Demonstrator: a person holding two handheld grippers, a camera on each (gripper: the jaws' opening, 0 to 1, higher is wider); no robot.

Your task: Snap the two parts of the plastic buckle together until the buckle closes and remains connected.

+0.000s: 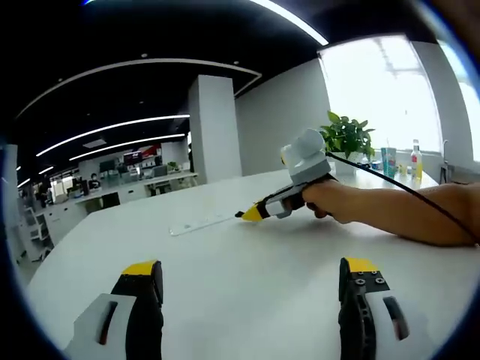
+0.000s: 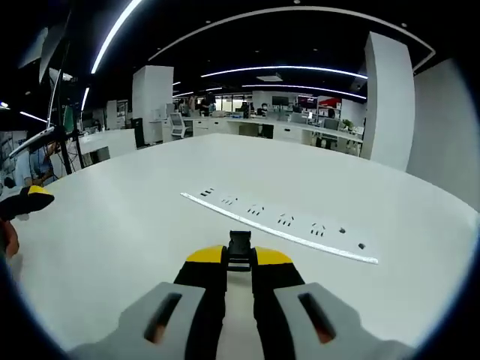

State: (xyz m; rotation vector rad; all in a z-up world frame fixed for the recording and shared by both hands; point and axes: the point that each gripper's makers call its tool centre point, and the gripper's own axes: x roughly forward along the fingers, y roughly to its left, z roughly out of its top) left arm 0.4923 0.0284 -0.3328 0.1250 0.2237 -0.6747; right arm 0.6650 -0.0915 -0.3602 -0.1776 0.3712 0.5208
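A small black plastic buckle part (image 2: 240, 246) sticks out between the yellow tips of my right gripper (image 2: 240, 256), which is shut on it just above the white table (image 2: 135, 240). In the left gripper view the same right gripper (image 1: 252, 214) comes in from the right, held by a hand (image 1: 337, 202), with a dark bit at its tip close to the tabletop. My left gripper (image 1: 251, 268) hangs over the table with its jaws wide apart and nothing between them. One yellow fingertip (image 2: 30, 199) of the left gripper shows at the left edge of the right gripper view.
A long white power strip (image 2: 279, 222) lies flat on the table just beyond the right gripper, also seen as the power strip (image 1: 199, 223). A potted plant (image 1: 346, 139) and bottles (image 1: 415, 159) stand at the table's window side. A black cable (image 1: 405, 193) runs along the person's forearm.
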